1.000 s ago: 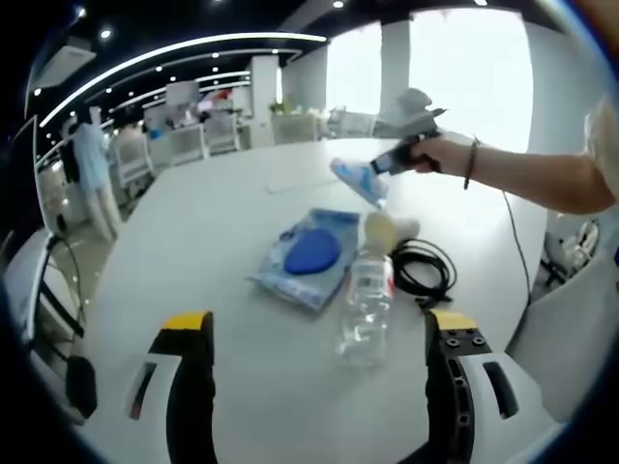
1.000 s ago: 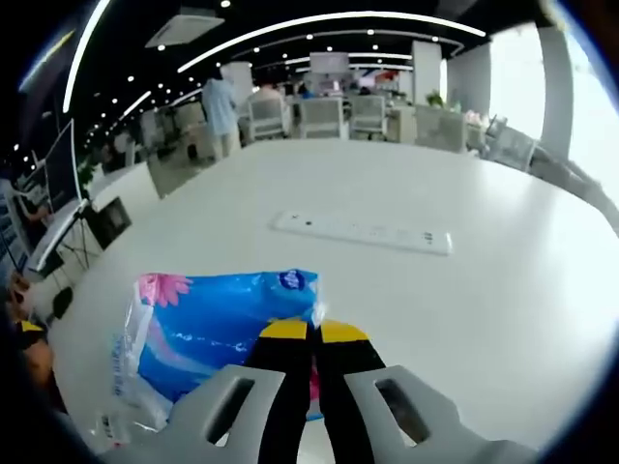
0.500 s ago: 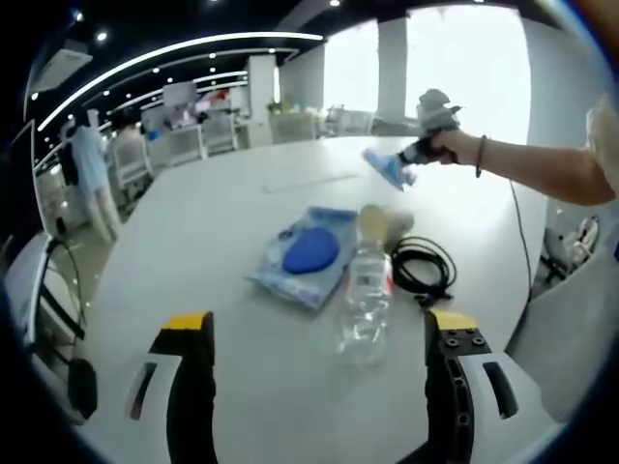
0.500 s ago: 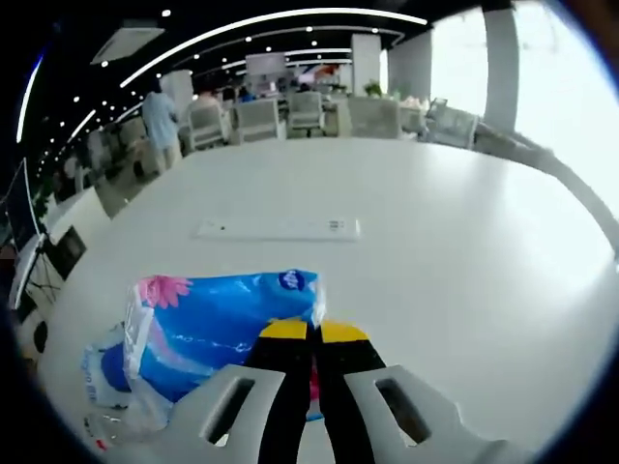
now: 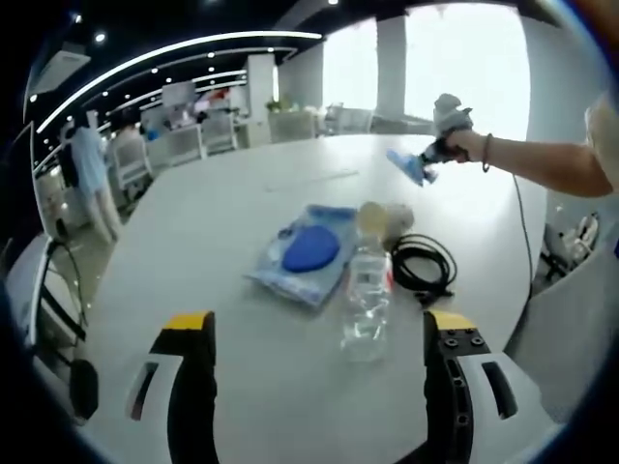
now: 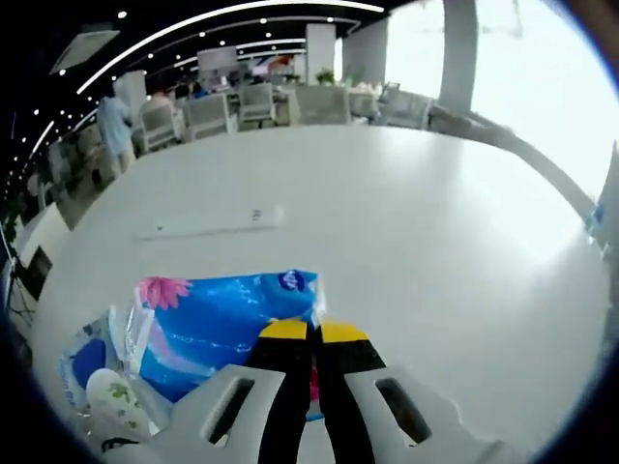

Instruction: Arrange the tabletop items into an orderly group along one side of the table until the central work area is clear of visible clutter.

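White and broad, the round-edged table (image 5: 193, 251) stands in an open office with ceiling light strips, white chairs and a person standing far behind it.

In the left gripper view, the left gripper (image 5: 319, 333) hangs above the near part of the table with its yellow-tipped jaws spread wide apart and nothing between them. Ahead of the gap between the jaws lies a clear plastic water bottle (image 5: 366, 304) on its side, its cap end pointing away. Just beyond it and toward the left jaw sits a flat clear plastic pouch holding a blue oval pad (image 5: 308, 253). Past the bottle's far end rest a pale round object (image 5: 372, 218) and a greyish one beside it; what they are cannot be told. A coil of black cable (image 5: 424, 265) lies ahead of the right jaw, near the bottle. A long white power strip (image 5: 311, 178) lies farther off.

Far ahead, beyond the right jaw, the person's arm reaches out with the right gripper (image 5: 432, 153), which carries a blue plastic tissue pack with a pink flower print (image 5: 410, 166) above the table.

In the right gripper view, the right jaws are clenched on one edge of the tissue pack (image 6: 218, 329), which sticks out past the left jaw. The power strip (image 6: 208, 228) lies well ahead of the jaws.
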Available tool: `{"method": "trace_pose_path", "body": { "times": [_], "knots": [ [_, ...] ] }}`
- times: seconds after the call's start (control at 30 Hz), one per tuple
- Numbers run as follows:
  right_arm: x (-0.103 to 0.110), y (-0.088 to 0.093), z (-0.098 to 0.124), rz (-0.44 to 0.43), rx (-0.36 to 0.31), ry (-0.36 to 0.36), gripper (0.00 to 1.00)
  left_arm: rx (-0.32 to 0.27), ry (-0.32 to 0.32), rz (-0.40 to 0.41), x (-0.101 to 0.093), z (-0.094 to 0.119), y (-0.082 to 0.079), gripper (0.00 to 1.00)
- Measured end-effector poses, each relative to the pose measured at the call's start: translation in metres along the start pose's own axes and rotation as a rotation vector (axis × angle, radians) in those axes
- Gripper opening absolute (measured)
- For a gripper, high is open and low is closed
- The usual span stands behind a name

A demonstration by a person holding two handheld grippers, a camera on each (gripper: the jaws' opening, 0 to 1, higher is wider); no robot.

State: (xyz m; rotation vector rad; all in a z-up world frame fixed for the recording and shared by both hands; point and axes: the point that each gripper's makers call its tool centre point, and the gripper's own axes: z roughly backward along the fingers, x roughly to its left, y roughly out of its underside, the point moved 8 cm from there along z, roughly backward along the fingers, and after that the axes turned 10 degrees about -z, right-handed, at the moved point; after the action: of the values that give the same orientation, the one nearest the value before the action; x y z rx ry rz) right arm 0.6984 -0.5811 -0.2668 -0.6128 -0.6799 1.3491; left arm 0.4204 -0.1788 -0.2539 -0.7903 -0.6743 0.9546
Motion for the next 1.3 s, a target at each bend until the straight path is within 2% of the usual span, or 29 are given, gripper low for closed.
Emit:
{"method": "trace_pose_path", "body": {
  "times": [0.13,0.37,0.87,1.17,1.2,1.3],
  "knots": [
    [-0.009,0.004,-0.007,0.007,0.026,0.045,0.01,0.002,0.000,-0.002,0.000,0.000,0.000,0.85],
    [-0.018,0.012,-0.017,-0.042,0.062,0.074,0.01,0.008,0.003,0.000,0.000,-0.001,0.001,0.85],
    [-0.020,0.027,-0.032,-0.033,0.065,0.122,0.02,0.021,0.012,0.004,0.001,-0.003,0.003,0.84],
    [-0.023,0.031,-0.037,-0.082,0.056,0.132,0.05,0.035,0.011,0.000,0.001,-0.003,0.005,0.83],
    [-0.026,0.033,-0.036,-0.110,0.075,0.145,0.05,0.039,0.011,-0.003,0.001,-0.004,0.006,0.83],
    [-0.029,0.033,-0.036,-0.159,0.061,0.149,0.06,0.047,0.014,-0.006,0.001,-0.004,0.006,0.83]
  ]
}}
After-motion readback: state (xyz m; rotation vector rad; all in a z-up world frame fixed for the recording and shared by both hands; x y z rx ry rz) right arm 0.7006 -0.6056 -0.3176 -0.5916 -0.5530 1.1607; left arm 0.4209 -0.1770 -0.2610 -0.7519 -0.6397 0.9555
